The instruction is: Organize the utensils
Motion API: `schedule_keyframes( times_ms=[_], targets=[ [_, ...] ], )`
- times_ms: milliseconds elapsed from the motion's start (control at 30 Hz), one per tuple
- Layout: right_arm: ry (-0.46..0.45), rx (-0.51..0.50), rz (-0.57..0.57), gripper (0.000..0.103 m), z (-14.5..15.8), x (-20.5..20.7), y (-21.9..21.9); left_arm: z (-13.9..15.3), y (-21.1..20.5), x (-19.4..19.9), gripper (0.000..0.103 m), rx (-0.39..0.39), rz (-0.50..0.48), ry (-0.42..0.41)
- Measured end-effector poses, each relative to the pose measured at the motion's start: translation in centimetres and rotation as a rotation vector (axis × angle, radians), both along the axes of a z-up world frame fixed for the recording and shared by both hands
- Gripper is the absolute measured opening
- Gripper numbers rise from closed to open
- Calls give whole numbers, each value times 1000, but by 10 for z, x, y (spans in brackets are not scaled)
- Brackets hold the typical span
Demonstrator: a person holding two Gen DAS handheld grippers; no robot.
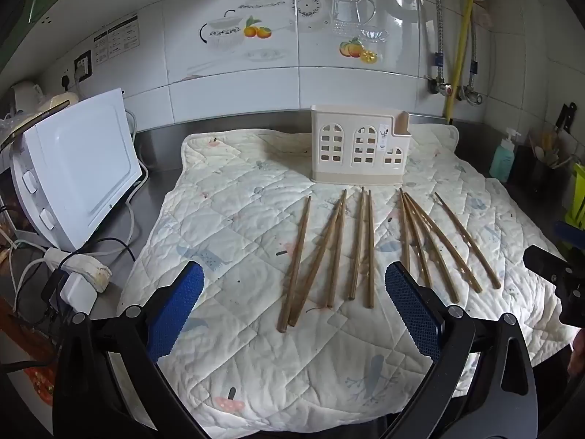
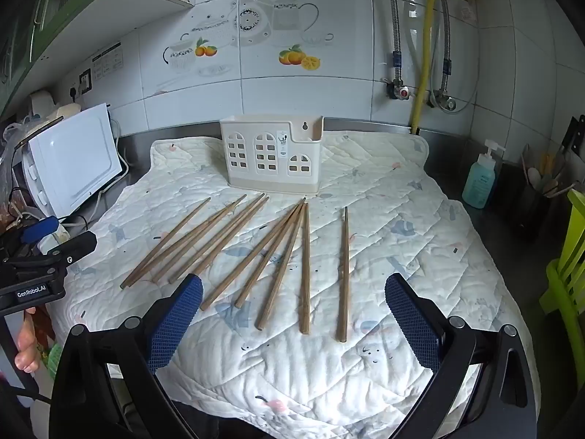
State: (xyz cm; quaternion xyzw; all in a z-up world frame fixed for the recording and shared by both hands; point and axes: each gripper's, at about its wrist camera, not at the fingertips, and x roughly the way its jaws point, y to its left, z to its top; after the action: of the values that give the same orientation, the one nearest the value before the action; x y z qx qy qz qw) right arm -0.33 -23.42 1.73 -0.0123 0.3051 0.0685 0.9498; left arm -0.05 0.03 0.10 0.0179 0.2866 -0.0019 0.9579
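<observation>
Several wooden chopsticks (image 1: 369, 248) lie fanned out on a quilted cream mat (image 1: 237, 226), their tips toward a cream utensil holder (image 1: 360, 146) with arched cut-outs at the back. The chopsticks (image 2: 305, 267), mat (image 2: 402, 241) and holder (image 2: 272, 153) also show in the right wrist view. My left gripper (image 1: 294, 303) is open and empty, hovering over the near ends of the left chopsticks. My right gripper (image 2: 292, 314) is open and empty over the near ends of the right chopsticks; one chopstick (image 2: 343, 274) lies apart on the right.
A white appliance (image 1: 80, 168) with cables and a power strip (image 1: 84, 267) stands left of the mat. A soap bottle (image 2: 480, 179) and a dark pot of utensils (image 2: 537, 197) stand right. A green chair (image 2: 566, 267) is at the far right. A tiled wall is behind.
</observation>
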Motion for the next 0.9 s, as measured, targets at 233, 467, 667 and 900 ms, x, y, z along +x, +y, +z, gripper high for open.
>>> schedule_keyframes(
  times_ms=[233,467,667,900],
  targets=[
    [2,0,1,97,0,-1,0,0,-3,3,98,6,0,-5],
    [4,0,-2,97,0,0,0,-2,4,0,98,-8,-5,-1],
    [2,0,-2,97,0,-1,0,-5,4,0,98,-10,-8,6],
    [2,2,-2,97,-1,-1,-1,-7,5,0,98,-12,-9,12]
  ],
)
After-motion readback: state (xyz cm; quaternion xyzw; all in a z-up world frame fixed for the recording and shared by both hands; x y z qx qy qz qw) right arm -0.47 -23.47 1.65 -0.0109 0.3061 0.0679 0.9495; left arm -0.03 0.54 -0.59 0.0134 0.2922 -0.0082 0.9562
